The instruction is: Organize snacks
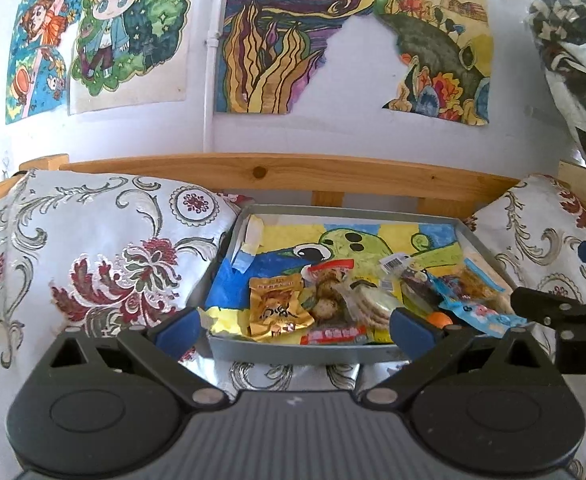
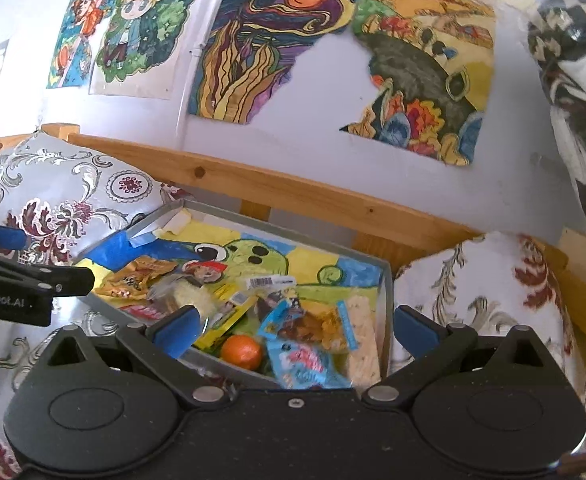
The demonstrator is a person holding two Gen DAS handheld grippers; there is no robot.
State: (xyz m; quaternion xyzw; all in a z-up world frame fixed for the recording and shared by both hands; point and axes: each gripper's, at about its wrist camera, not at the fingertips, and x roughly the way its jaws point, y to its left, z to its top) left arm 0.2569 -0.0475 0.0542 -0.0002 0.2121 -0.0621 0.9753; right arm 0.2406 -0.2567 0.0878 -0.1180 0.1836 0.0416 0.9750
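Both pairs of fingers are spread wide with nothing between them: the left gripper [image 1: 293, 326] hangs in front of the near wall of the grey tray [image 1: 277, 350], its blue pads framing the gold snack packet [image 1: 277, 306] and the clear bag of round cakes [image 1: 367, 306] without touching either, and the right gripper [image 2: 295, 328] hovers over the tray's near right corner, its pads either side of the orange [image 2: 242, 351] and the light blue packet [image 2: 305, 364], also clear of them as far as the view shows. Outward from there, the snacks lie in a loose heap along the near edge of the tray, overlapping: a red-labelled packet [image 1: 333, 336] against the front wall, a long pale wafer bar [image 2: 363, 340] against the right wall, and several small wrappers too jumbled to tell apart. The far half of the tray shows only its painted paper liner [image 1: 333, 240] with a green cartoon creature. The tray sits on a bed between two floral cushions [image 1: 93, 248], before a wooden headboard rail [image 1: 261, 170] and a wall of drawings. Judging by the untidy pile and both grippers empty, the sorting looks barely begun; nearly every item is left to be picked out and placed.
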